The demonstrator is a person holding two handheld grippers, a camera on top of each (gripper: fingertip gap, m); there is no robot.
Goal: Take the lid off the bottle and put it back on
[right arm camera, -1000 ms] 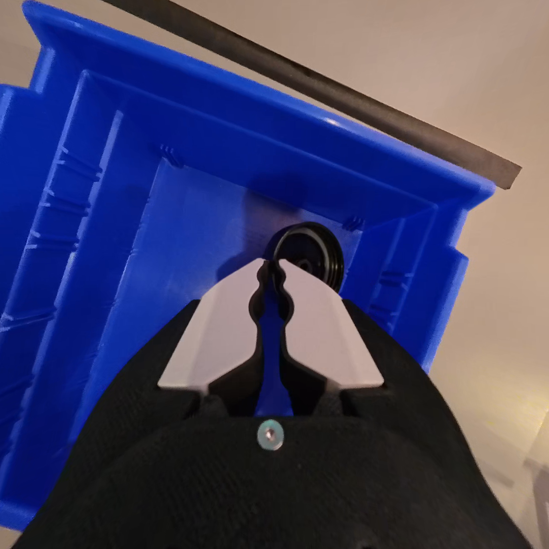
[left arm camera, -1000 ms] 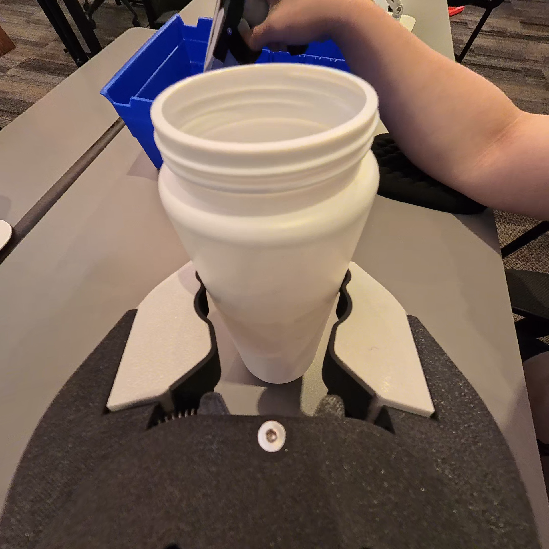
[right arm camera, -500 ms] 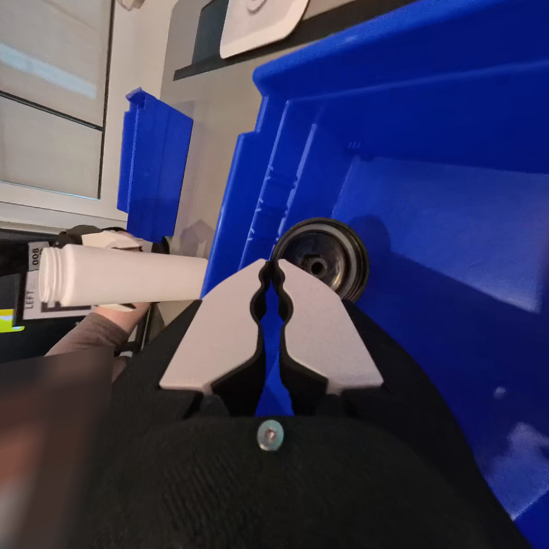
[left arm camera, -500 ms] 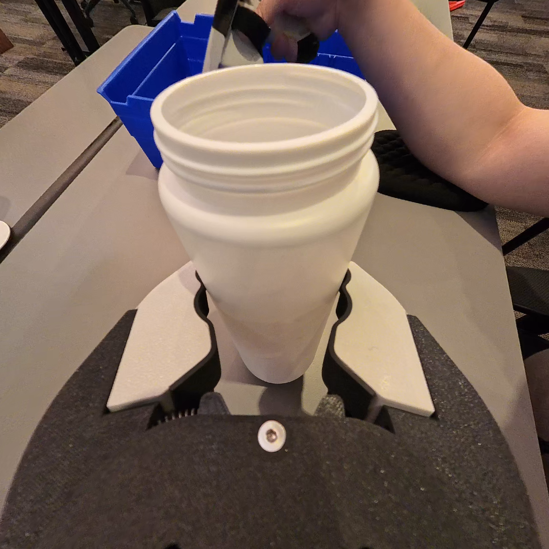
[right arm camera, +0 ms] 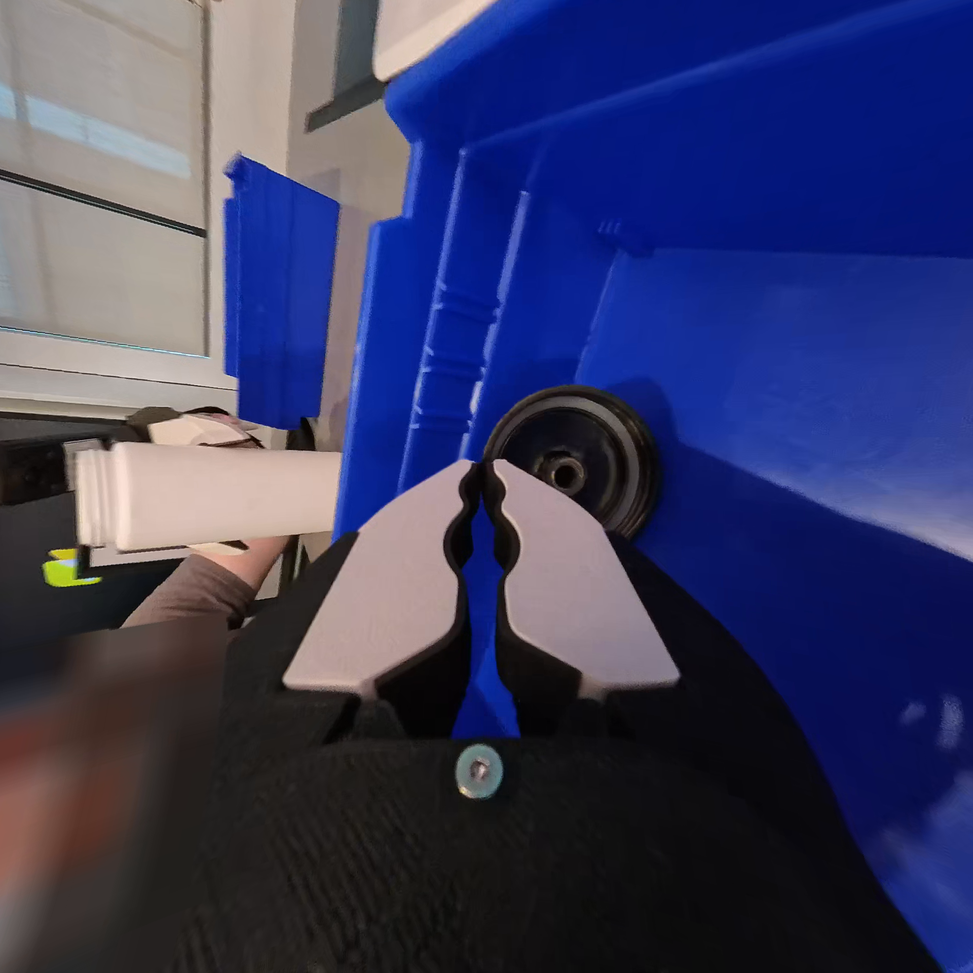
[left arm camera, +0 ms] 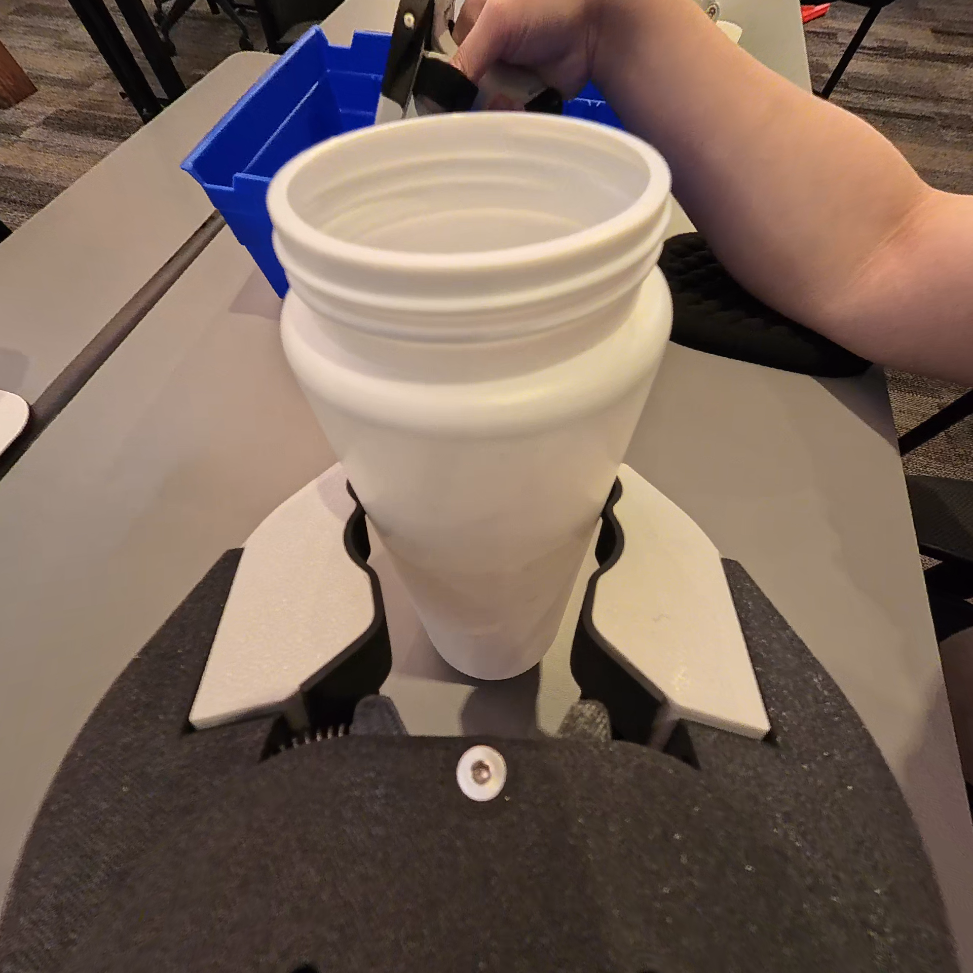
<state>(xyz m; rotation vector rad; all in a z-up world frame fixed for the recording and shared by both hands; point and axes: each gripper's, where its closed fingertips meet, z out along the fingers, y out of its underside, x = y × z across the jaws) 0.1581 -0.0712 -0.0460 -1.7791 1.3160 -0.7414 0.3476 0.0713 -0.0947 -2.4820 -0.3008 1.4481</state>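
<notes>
Bottle (left arm camera: 476, 421) stands open between the fingers of my left gripper (left arm camera: 480, 532), which stays clamped on its lower body. Compared with 0.5 s ago, my right gripper (right arm camera: 480, 468) has lifted a little; its fingers are together, and I cannot tell if they pinch the black lid (right arm camera: 571, 466), which stays beside them over the blue bin (right arm camera: 763, 368). Grey table (left arm camera: 158, 447) carries the bin, with carpet (left arm camera: 63, 131) around.

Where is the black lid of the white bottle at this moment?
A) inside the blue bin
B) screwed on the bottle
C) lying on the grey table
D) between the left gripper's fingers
A: the black lid lies inside the blue bin, and the bottle mouth is open.
</notes>
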